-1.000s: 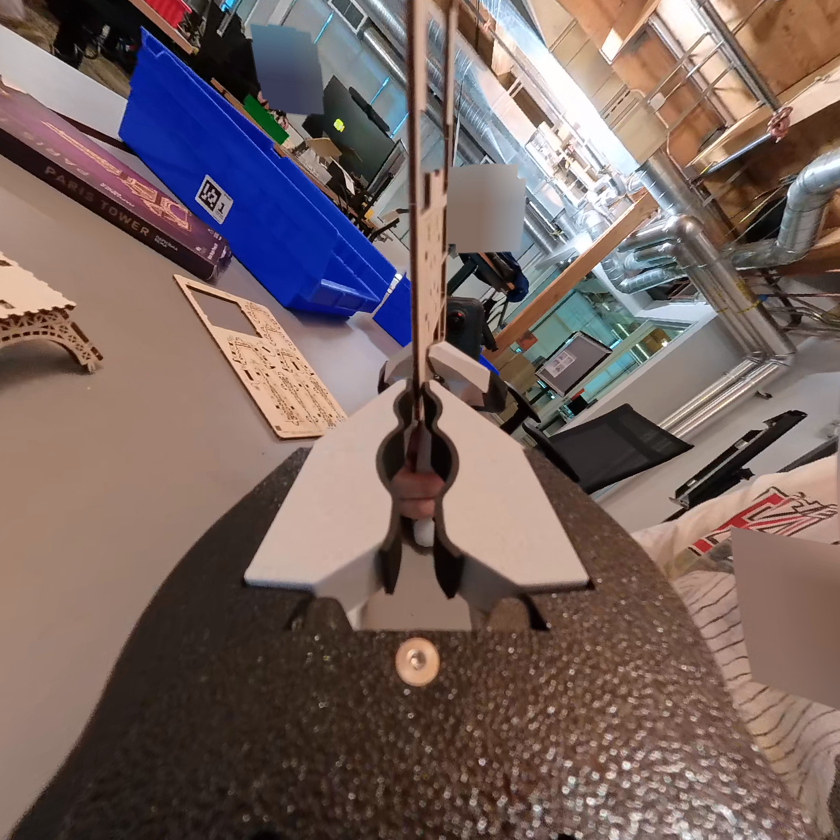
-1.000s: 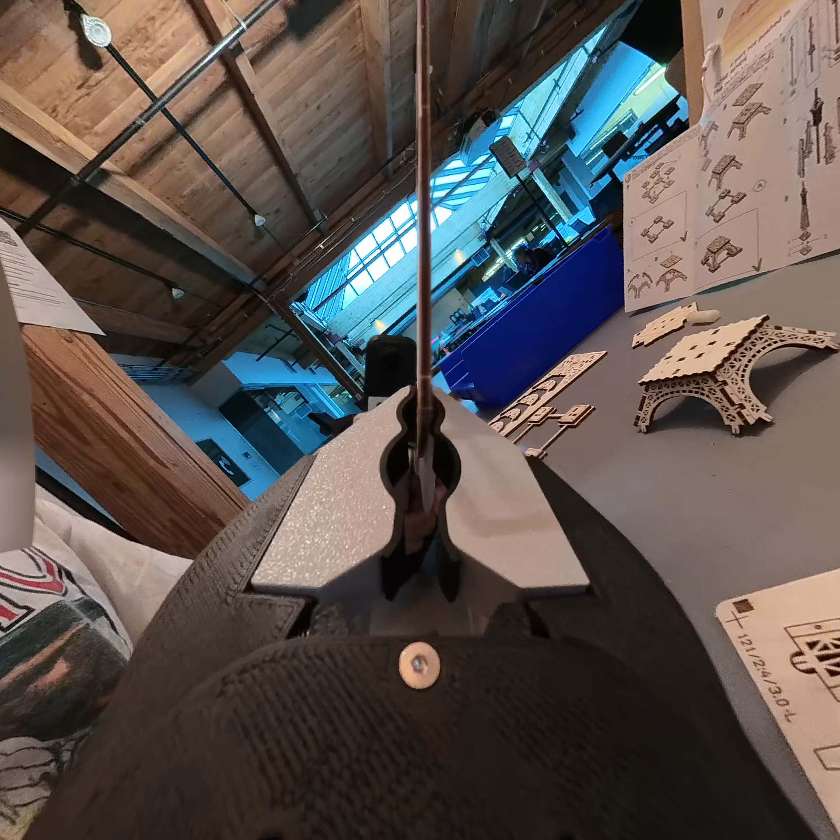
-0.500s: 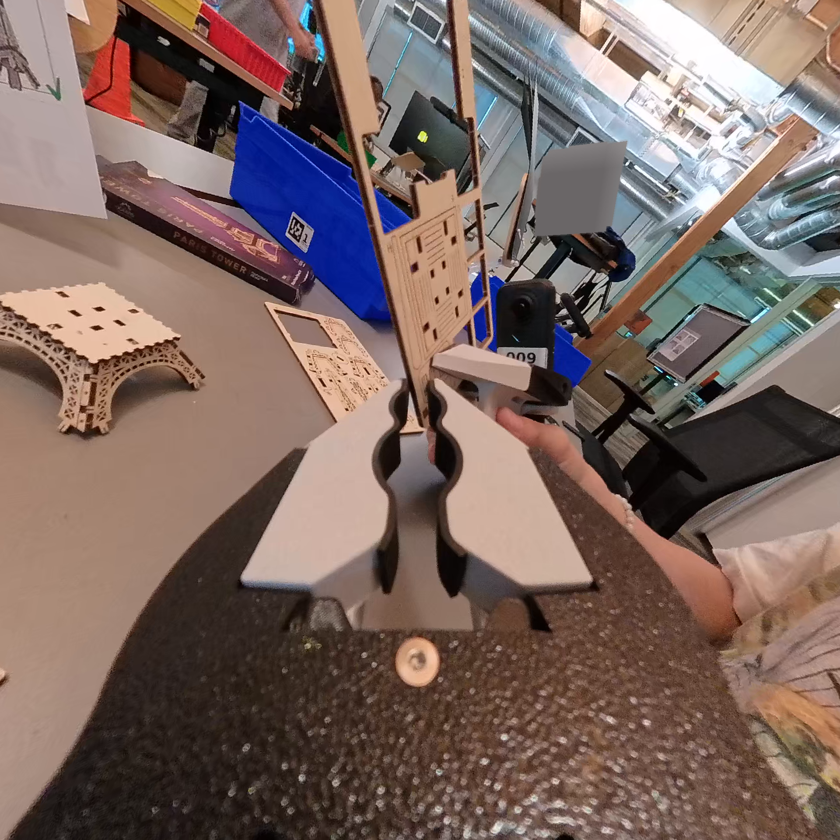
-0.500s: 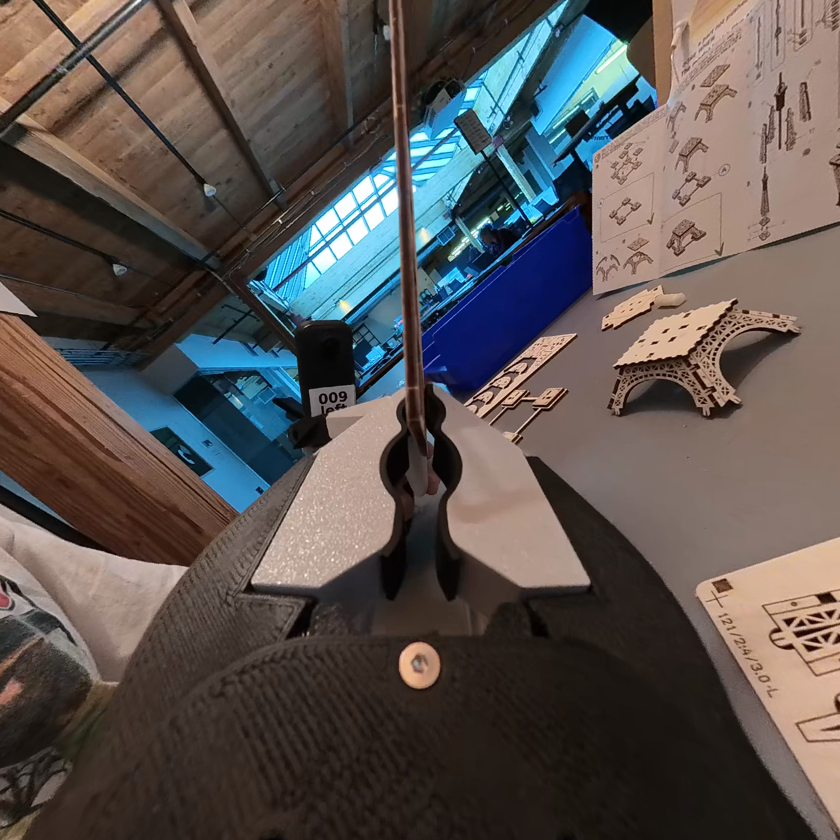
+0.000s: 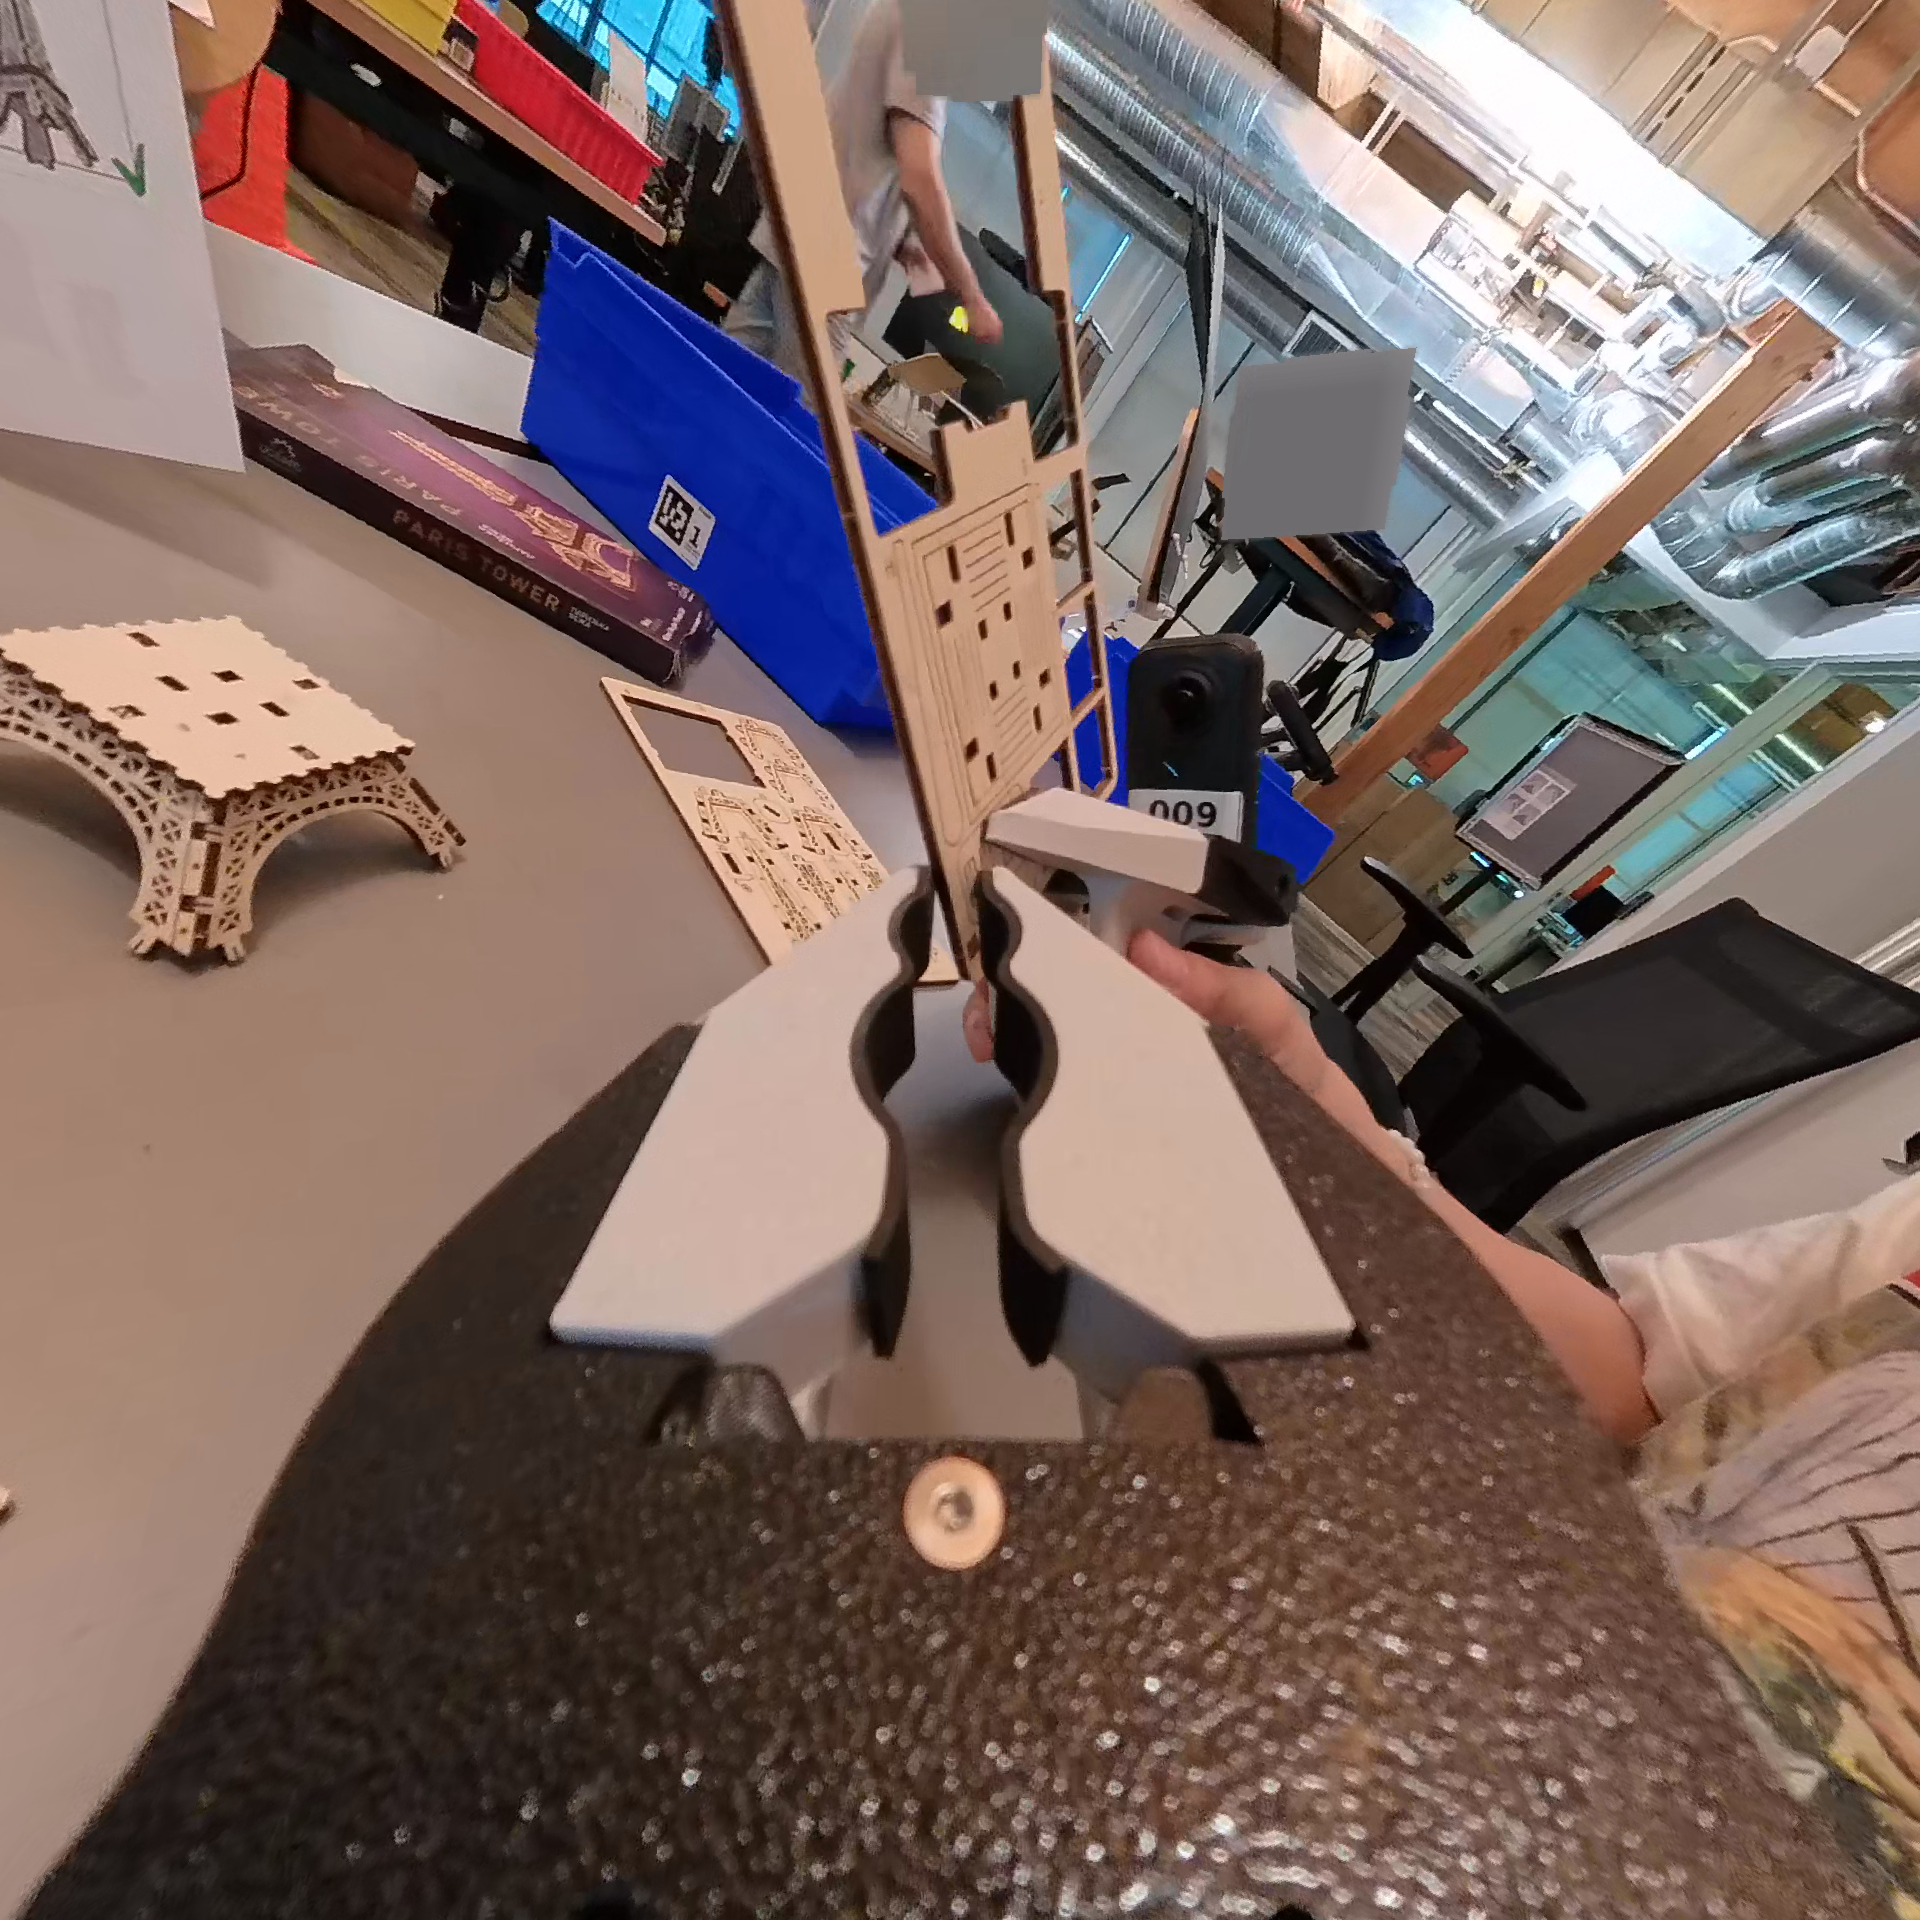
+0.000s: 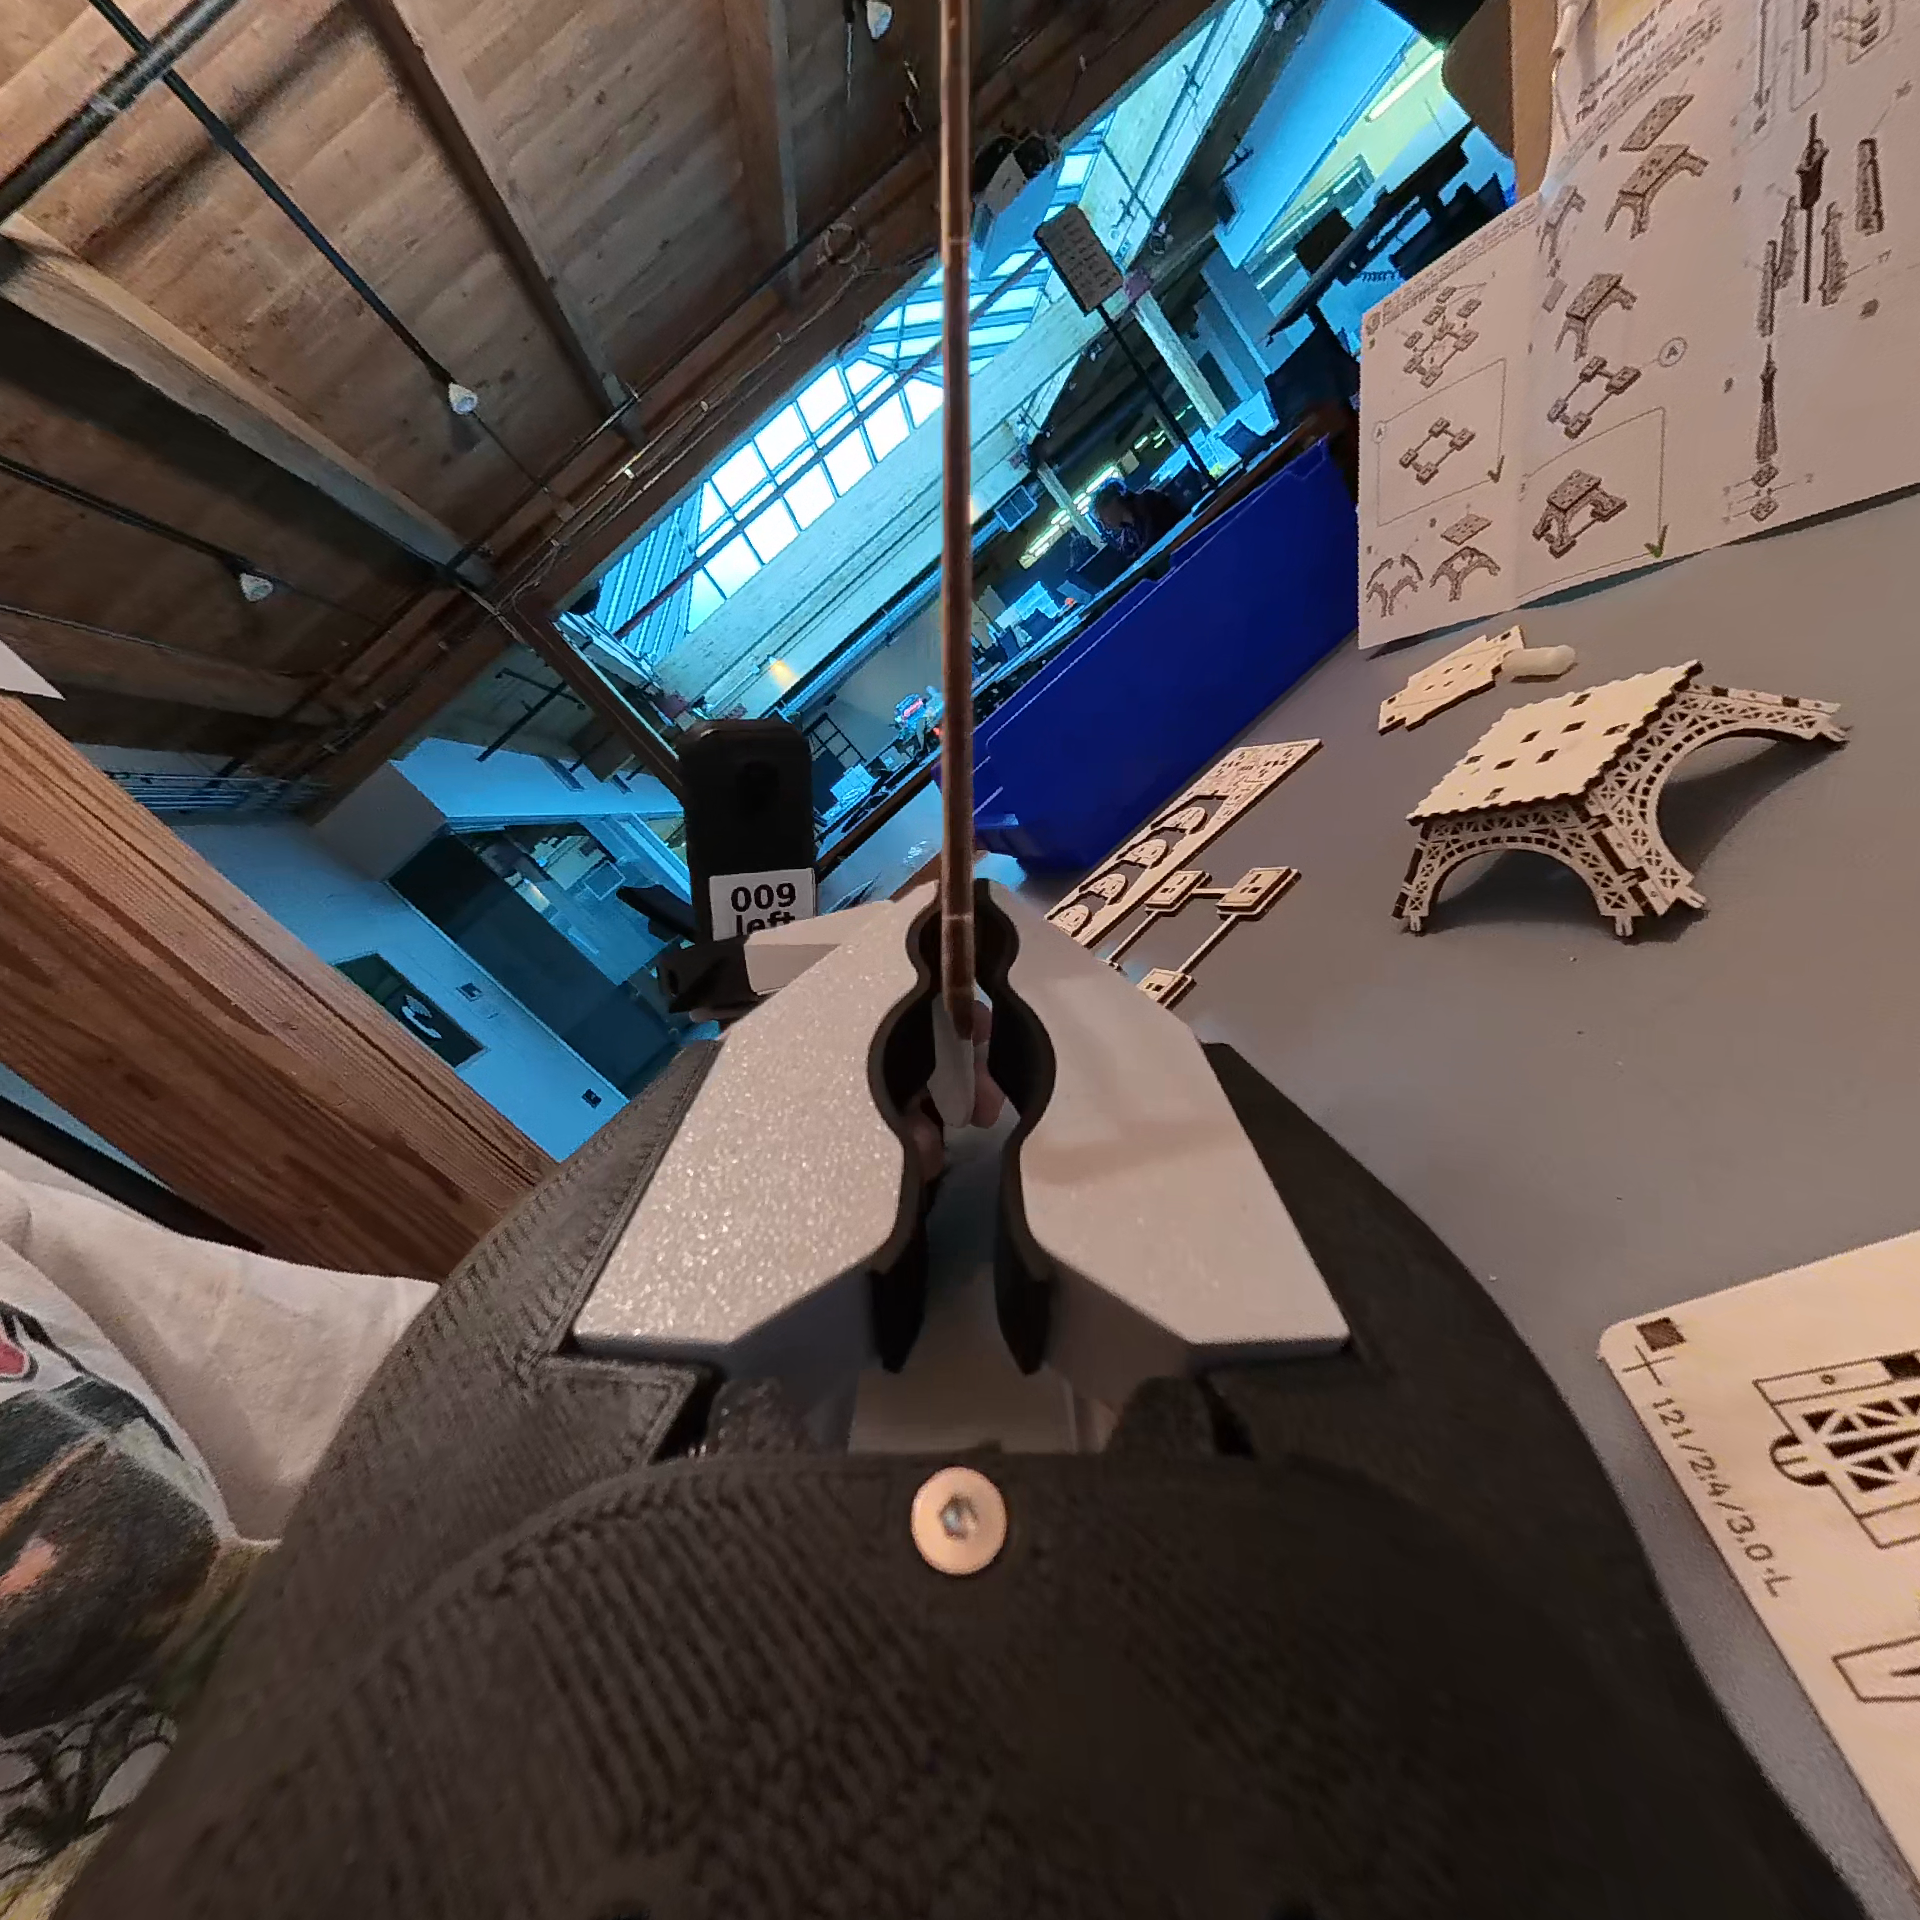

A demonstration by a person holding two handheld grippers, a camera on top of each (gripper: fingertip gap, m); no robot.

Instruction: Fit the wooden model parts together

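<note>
Both grippers meet at the wooden sheet (image 5: 977, 665): right fingers (image 6: 790, 1122) clamp its lower edge, left fingers (image 5: 769, 1132) stand parted around it, its long axis rising upward.

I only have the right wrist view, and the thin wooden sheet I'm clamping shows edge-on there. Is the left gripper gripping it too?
Observer: No. The left gripper has its jaws apart. The thin wooden sheet passes through the gap, and only the right gripper clamps it.
Operator: What's on the sheet's face?
Observer: Low down there is a panel of uncut parts with small square holes. Above it is only an open frame of two strips.
Operator: Anything on the table that I miss?
Observer: A flat dark purple box lies beside the blue plastic bin.
</note>
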